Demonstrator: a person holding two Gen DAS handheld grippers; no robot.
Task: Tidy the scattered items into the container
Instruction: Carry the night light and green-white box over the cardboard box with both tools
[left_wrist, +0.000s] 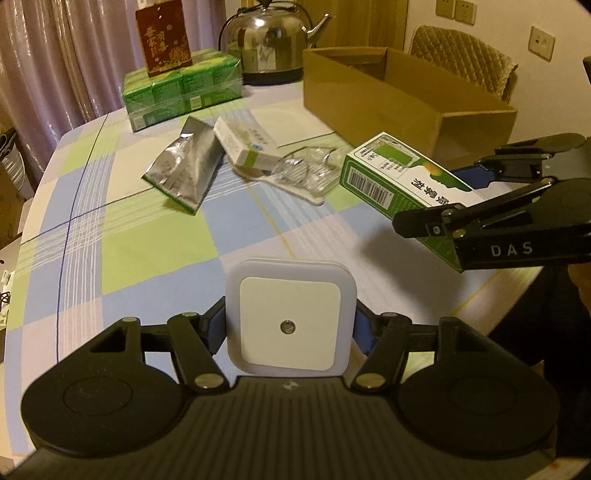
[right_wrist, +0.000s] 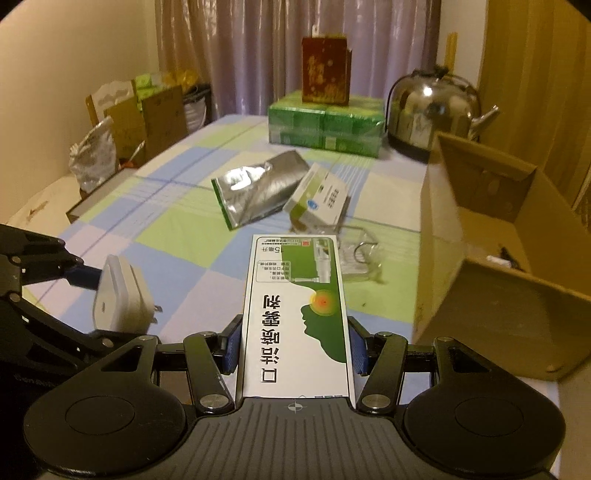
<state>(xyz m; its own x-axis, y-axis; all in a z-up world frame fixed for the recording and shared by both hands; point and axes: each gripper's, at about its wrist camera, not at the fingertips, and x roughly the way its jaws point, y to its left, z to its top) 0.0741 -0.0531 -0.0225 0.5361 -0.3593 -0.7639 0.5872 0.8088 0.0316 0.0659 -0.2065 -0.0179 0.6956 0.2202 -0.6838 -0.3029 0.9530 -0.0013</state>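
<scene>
**Both grippers loaded; container lies to the right**

The left gripper has its jaws clenched on a white square night light, held upright with its flat face toward the camera. The right gripper has its jaws clenched across the sides of a green-and-white medicine box, whose long axis runs straight out ahead along the fingers, toward 12 o'clock.

The open cardboard box stands on the table at about 2 o'clock from the right gripper and just beside it; in the left wrist view it sits at 1 o'clock, well apart, beyond the right gripper. Judgement: the right gripper is the nearer and should deposit first, swinging rightward over the near wall.

Still on the table, outside the container: a silver foil pouch, a small white-and-green carton leaning against it, and a clear plastic blister pack. These lie at 12 o'clock from both grippers. Task judged partly done.
</scene>
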